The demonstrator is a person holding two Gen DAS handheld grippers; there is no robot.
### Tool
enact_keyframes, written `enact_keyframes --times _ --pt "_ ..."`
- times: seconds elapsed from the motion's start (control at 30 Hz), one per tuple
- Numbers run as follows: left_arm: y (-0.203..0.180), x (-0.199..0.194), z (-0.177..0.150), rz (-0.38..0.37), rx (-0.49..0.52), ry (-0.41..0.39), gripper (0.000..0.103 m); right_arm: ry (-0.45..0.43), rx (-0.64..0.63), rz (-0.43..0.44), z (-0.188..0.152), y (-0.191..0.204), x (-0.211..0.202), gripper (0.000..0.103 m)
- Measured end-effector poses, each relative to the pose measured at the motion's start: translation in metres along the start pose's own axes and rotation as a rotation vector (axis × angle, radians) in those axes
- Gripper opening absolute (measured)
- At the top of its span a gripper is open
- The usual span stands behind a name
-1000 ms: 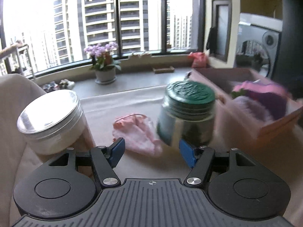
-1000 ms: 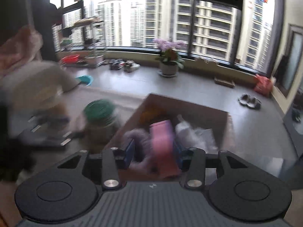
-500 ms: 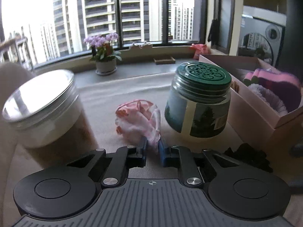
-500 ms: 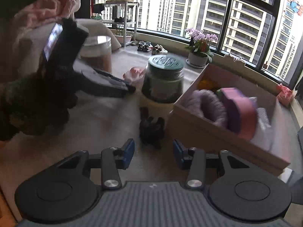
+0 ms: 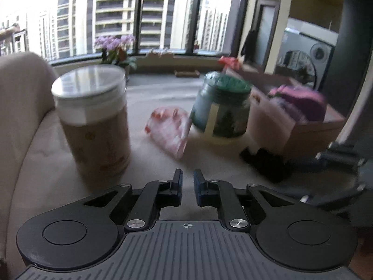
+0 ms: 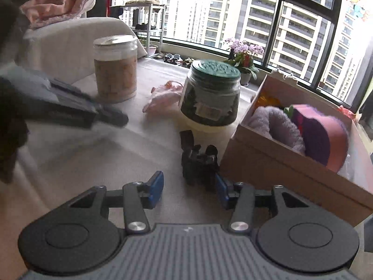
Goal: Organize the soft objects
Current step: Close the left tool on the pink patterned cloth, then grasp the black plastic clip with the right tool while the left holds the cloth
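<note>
Left gripper (image 5: pixel 188 182): jaws standing nearly closed, a narrow gap between the blue pads, gripping nothing. It is hovering low over the cloth-covered table (image 5: pixel 58 144), with the pink patterned cloth (image 5: pixel 169 129) lying on the table ahead of it, apart from the fingertips.

Right gripper (image 6: pixel 189 187): jaws standing wide apart, holding nothing. The small black soft item (image 6: pixel 199 164) is sitting on the table just ahead, between the fingers' line, its right side touching or nearly touching the right pad; contact cannot be told for certain.

The pink cloth (image 6: pixel 163 96) is lying between the tall silver-lidded jar (image 6: pixel 115 67) and the green-lidded glass jar (image 6: pixel 211 93), close against the latter. The black item is lying in front of the green-lidded jar, just beside the near left corner of the cardboard box (image 6: pixel 279 163). The box is sitting toward the table's right edge, holding a lilac fluffy item (image 6: pixel 277 122) and a pink-and-purple item (image 6: pixel 324 135).

Left view is blurring; fine detail unreadable.
</note>
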State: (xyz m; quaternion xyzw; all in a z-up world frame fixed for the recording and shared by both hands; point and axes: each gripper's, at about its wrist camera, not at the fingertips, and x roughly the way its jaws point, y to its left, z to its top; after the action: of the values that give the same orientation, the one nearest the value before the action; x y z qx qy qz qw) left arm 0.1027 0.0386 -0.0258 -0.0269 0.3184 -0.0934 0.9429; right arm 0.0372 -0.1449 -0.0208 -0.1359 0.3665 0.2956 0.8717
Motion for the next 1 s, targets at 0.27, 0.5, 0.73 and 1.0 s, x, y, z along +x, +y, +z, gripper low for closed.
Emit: enact_keyframes --times 0.27,0.5,0.73,1.0 --pt "-0.016 0.044 0.031 0.087 0.083 -0.016 0.019 -0.005 0.132 0.024 -0.007 -0.017 -0.004 0.066" --pt "-0.014 0.074 0.038 0.123 0.081 0.038 0.024 0.004 0.109 0.040 -0.007 -0.015 -0.002 0.074" --pt "-0.009 0.073 0.034 0.107 0.049 0.019 0.024 0.046 0.060 0.099 -0.001 -0.012 0.004 0.096" --pt "-0.001 0.069 0.034 0.093 -0.002 0.022 0.023 0.078 0.043 0.106 0.003 -0.009 0.006 0.101"
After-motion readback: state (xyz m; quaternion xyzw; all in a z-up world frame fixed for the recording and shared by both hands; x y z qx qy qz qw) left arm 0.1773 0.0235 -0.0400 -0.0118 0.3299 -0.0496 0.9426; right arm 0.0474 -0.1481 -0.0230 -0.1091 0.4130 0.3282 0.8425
